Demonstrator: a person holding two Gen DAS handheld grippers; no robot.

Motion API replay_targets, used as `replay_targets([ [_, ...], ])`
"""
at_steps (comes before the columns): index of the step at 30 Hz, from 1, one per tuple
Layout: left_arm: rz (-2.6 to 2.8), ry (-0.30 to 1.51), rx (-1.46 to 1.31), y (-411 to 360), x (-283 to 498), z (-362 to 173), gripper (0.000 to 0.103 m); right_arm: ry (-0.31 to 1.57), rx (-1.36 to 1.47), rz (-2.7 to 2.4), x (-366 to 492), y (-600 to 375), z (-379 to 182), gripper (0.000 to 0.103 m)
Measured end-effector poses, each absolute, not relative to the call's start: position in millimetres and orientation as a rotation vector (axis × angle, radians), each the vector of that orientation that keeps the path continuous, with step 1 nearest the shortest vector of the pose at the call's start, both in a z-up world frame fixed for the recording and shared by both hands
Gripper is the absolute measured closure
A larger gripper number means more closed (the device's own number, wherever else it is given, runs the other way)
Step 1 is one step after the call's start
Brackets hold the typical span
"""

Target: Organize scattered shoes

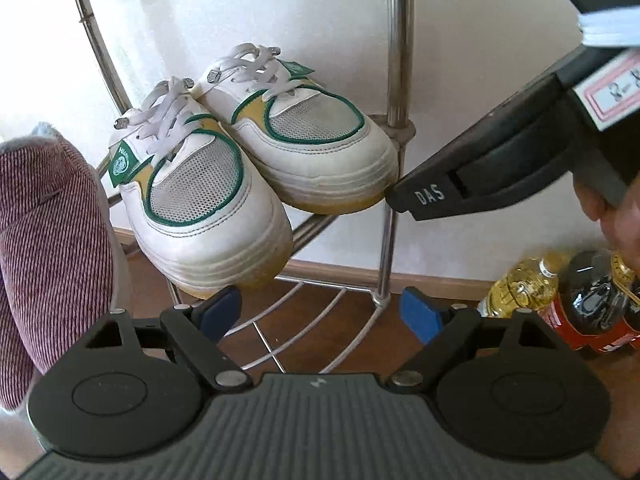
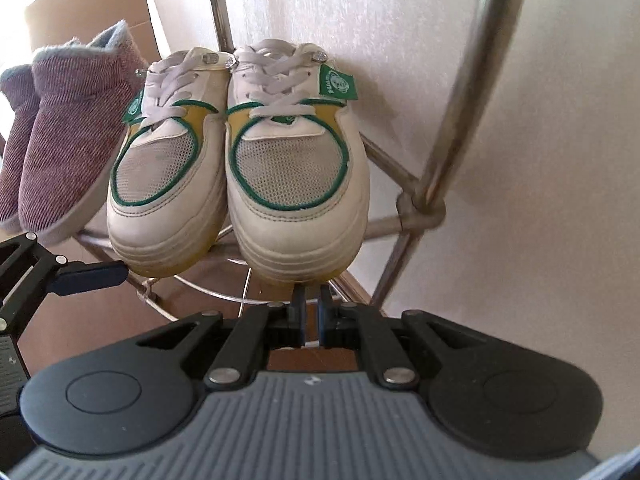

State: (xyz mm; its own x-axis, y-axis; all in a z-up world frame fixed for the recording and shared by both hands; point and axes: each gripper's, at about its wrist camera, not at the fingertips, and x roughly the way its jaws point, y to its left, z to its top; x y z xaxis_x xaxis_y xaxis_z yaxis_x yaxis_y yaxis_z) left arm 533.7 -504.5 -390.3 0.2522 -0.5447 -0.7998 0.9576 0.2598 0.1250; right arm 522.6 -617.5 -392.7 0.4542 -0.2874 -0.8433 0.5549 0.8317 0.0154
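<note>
Metal shoe rack (image 2: 424,204) carries 2 white sneakers (image 2: 296,168) side by side, toes toward both grippers, long axes front-to-back. Right gripper (image 2: 310,304) nearer, just under the right toe, fully closed, empty; left gripper (image 1: 320,312) wide open, empty.

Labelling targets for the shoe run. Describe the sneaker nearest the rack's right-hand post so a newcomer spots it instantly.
Find the chrome wire rack against the white wall. On its shelf stands a pair of white sneakers, toes hanging over the front edge; take the right sneaker, next to the upright post. Unlike the maroon corduroy slippers at the left, it is laced, with a mesh toe outlined in green, and unlike its twin its green tag faces the post.
</note>
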Motion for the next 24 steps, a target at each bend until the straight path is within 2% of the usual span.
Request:
replay_targets([
  [7,-1.163,0.711,0.724,-491,525,-395,0.014,0.96,0.335,-0.532,513,-611,-389,0.097],
  [13,-1.127,0.831,0.692,-439,509,-379,0.014,0.917,0.454,-0.579,468,-589,-361,0.091],
  [16,-1.052,0.921,0.655,-407,504,-351,0.014,0.875,0.515,-0.595,438,-559,-340,0.083],
  [19,-0.924,0.991,0.604,-373,509,-298,0.014,0.817,0.559,-0.63,412,-519,-308,0.066],
  [22,-0.834,1.04,0.58,-355,520,-251,0.014,0.755,0.604,-0.672,395,-475,-261,0.064],
  [24,-0.782,1.022,0.536,-340,523,-203,0.014,0.671,0.641,-0.681,384,-447,-217,0.055],
])
